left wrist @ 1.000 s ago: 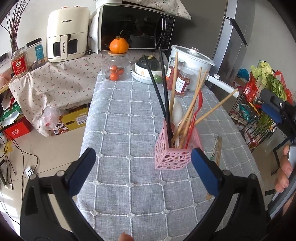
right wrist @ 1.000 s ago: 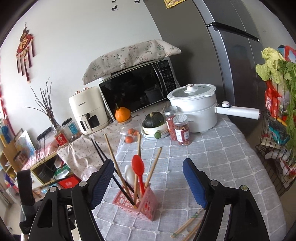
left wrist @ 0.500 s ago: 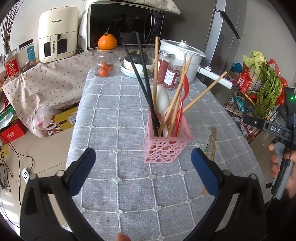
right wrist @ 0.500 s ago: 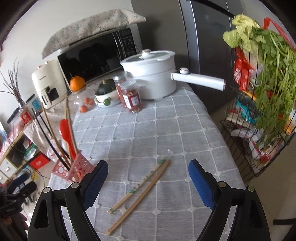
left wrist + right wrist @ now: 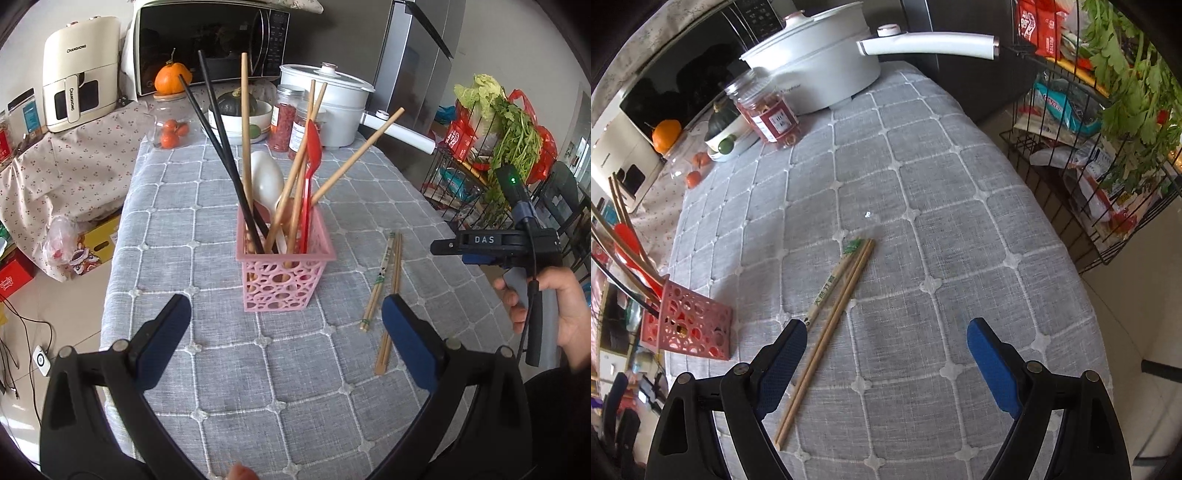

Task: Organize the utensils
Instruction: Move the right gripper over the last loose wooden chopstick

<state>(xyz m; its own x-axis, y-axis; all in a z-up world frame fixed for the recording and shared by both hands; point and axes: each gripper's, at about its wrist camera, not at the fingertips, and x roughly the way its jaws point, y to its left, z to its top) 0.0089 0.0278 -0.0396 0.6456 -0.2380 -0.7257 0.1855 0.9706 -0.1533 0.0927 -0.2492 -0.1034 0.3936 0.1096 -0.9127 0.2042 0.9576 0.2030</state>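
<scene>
A pink perforated utensil basket stands on the grey checked tablecloth. It holds black chopsticks, wooden chopsticks, a red spoon and a white spoon. Wooden chopsticks lie flat on the cloth to its right; one pair is in a paper sleeve. My left gripper is open and empty, just in front of the basket. My right gripper is open and empty above the near ends of the loose chopsticks. The basket shows at the left there.
A white pot with a long handle, red-filled jars, a bowl with a squash and a jar with an orange on top stand at the table's far end. A microwave stands behind. A wire rack of vegetables stands right of the table.
My right gripper has tilted down and moved over the loose chopsticks. My left gripper has shifted so the basket sits centred between its fingers. Both stay open.
</scene>
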